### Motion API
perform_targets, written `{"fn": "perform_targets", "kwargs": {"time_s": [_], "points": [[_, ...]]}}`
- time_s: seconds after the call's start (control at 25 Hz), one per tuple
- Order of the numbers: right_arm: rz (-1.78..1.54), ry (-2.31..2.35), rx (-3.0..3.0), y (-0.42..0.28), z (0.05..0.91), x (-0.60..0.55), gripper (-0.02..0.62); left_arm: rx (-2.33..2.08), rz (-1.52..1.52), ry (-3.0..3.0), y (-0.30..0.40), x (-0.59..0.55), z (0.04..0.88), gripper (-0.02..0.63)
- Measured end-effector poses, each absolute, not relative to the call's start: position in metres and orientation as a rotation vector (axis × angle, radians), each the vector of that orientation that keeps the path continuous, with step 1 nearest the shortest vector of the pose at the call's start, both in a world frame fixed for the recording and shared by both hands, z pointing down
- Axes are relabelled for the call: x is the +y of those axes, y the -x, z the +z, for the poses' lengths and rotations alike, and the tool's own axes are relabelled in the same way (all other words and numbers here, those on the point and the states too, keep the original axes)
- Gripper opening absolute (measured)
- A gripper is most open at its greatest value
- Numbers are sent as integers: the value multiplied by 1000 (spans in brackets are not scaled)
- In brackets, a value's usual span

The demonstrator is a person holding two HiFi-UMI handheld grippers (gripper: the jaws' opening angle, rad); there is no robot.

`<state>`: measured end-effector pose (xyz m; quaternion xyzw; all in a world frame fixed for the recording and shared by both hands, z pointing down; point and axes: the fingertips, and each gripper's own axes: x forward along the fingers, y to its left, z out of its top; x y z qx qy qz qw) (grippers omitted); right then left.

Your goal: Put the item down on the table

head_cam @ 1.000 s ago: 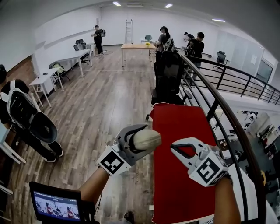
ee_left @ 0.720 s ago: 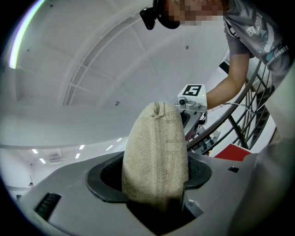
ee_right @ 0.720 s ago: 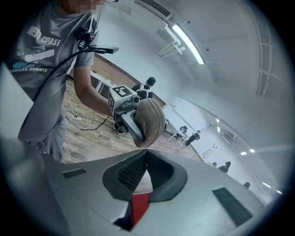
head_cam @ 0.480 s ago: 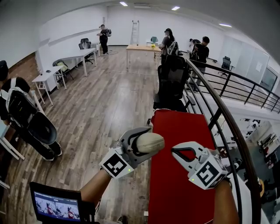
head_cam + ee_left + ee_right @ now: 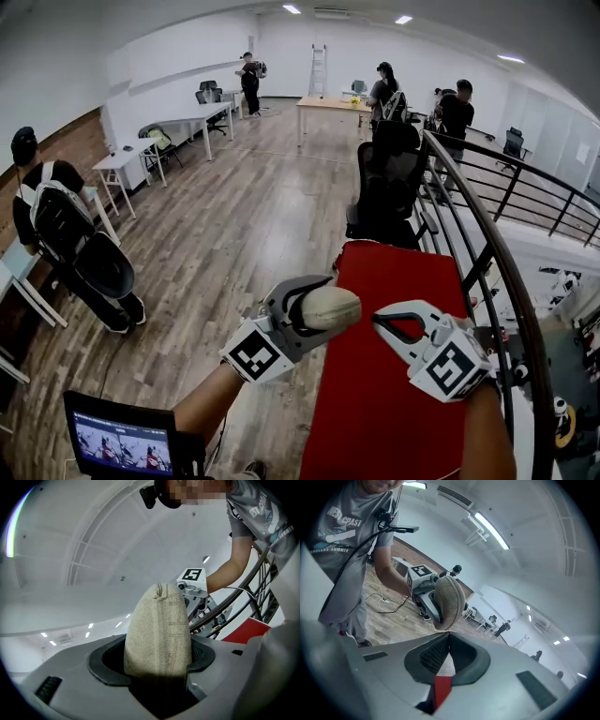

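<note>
In the head view my left gripper (image 5: 322,307) is shut on a beige fabric pouch (image 5: 336,307), held in the air at the left edge of the red table (image 5: 394,403). The left gripper view shows the pouch (image 5: 158,630) standing up between the two dark pads (image 5: 105,663), pressed on both sides. My right gripper (image 5: 379,320) hovers over the red table just right of the pouch. Its jaws meet at the tips and hold nothing. In the right gripper view, that gripper (image 5: 449,634) points at the pouch (image 5: 451,601) a short way ahead.
A black office chair (image 5: 389,183) stands at the table's far end. A dark curved railing (image 5: 487,248) runs along the right. A small monitor (image 5: 117,441) sits at bottom left. A person with a backpack (image 5: 61,230) bends at the left, and others stand far back.
Both grippers have shifted slightly right in the head view, which has itself panned. The pouch stays gripped in the left gripper and the right jaws stay closed.
</note>
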<state>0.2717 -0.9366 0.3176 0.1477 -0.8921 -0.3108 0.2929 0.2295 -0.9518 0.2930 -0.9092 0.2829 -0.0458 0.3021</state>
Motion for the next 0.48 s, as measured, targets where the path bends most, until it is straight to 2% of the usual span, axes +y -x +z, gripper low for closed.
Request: {"fn": "perform_targets", "kwargs": {"time_s": [0.2, 0.48], "points": [[-811, -402, -2407, -336, 310, -960, 2, 786, -164, 2406, -287, -972, 291, 310], [-741, -438, -2435, -368, 342, -984, 2, 778, -219, 2450, -318, -999, 332, 310]]}}
